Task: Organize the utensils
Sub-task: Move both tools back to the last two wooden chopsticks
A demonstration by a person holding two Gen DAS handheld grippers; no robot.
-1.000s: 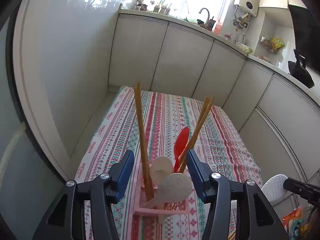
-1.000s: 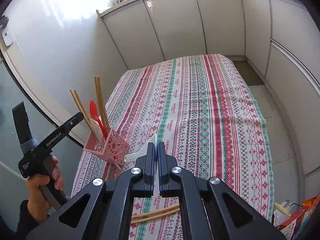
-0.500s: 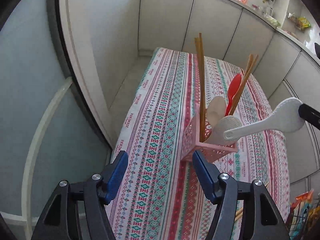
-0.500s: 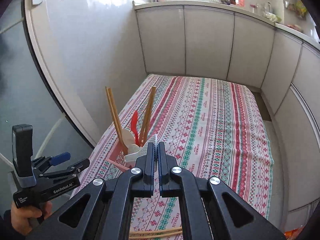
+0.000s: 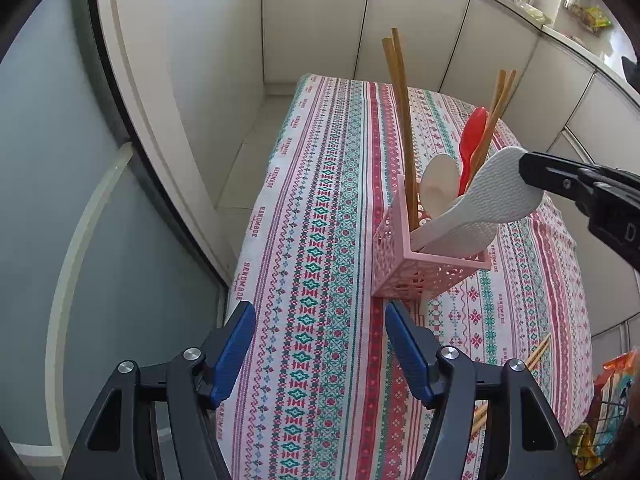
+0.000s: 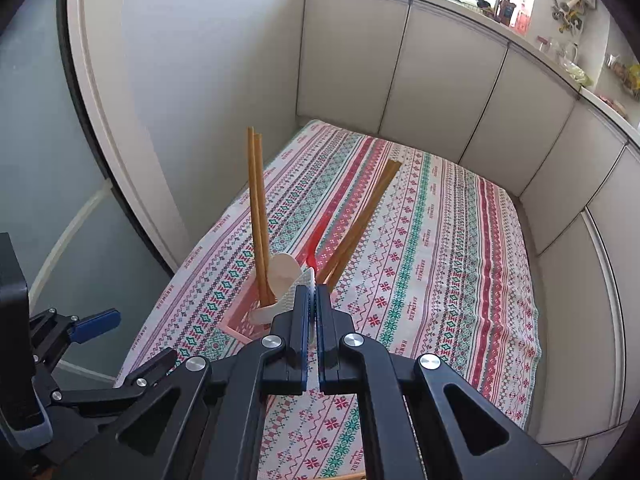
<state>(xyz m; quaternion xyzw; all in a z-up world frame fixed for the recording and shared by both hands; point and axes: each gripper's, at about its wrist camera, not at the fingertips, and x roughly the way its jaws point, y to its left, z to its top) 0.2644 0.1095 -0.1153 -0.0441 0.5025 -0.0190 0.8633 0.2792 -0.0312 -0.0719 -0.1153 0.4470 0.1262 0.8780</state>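
Note:
A pink lattice utensil basket (image 5: 416,264) stands on the patterned tablecloth (image 5: 320,208). It holds two pairs of wooden chopsticks (image 5: 402,120), a red spoon (image 5: 472,140), a cream spoon (image 5: 438,184) and a second white rice paddle. My right gripper (image 6: 311,292) is shut on the head of a white rice paddle (image 5: 496,196); the paddle's handle reaches down into the basket. My left gripper (image 5: 320,320) is open and empty, just in front of the basket. The basket (image 6: 240,318) also shows in the right wrist view.
Loose chopsticks (image 5: 536,356) lie near the table's right front edge. White cabinets (image 6: 440,80) run along the back and right. A glass door (image 5: 60,200) is to the left. A bright snack bag (image 5: 608,400) sits at the lower right.
My right gripper has carried the white paddle over the basket and lowered its handle in. My left gripper has pulled back from around the basket and stays open.

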